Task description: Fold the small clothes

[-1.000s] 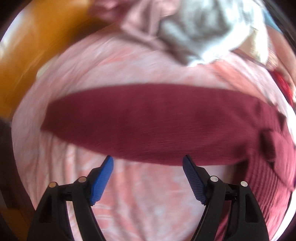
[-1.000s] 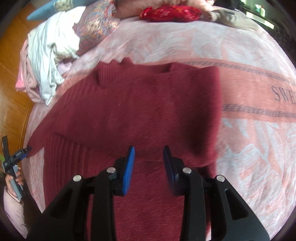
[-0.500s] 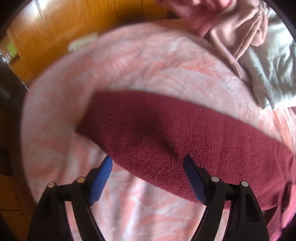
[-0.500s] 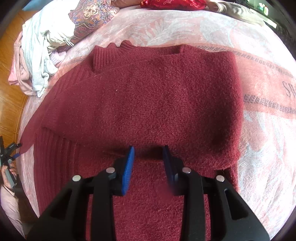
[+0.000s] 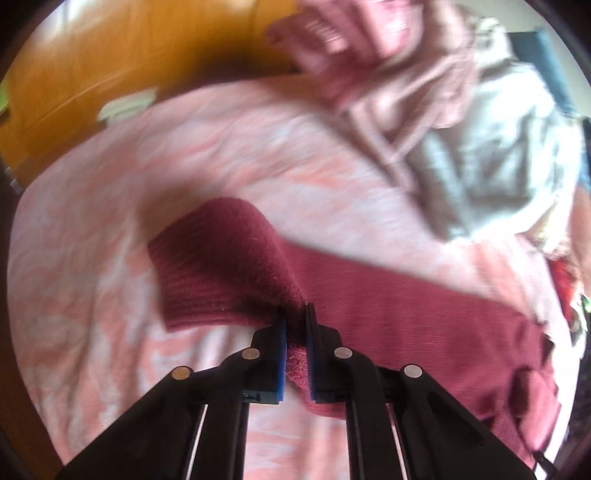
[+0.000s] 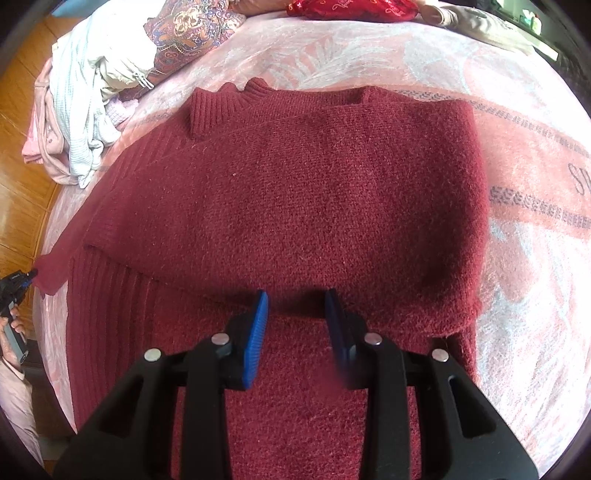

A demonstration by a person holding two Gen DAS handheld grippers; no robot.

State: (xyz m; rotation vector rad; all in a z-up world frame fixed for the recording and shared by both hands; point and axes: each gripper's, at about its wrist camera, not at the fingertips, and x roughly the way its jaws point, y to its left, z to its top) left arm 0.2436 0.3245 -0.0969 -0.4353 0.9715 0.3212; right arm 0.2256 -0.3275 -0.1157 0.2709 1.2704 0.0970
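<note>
A dark red knit sweater lies spread on the pink bedspread, its right side folded over the body. Its left sleeve stretches out across the bed. My left gripper is shut on the sleeve near its ribbed cuff, which lifts and curls over. The left gripper also shows in the right wrist view at the sleeve's end. My right gripper is open and empty, hovering over the sweater's lower body.
A heap of pink and pale grey clothes lies at the bed's far side, also seen in the right wrist view. A patterned pillow and a red cloth lie at the head. Wooden floor borders the bed.
My left gripper was open above the sleeve; it has closed on the sleeve near the cuff and lifted it. My right gripper has stayed open and moved in a little over the sweater.
</note>
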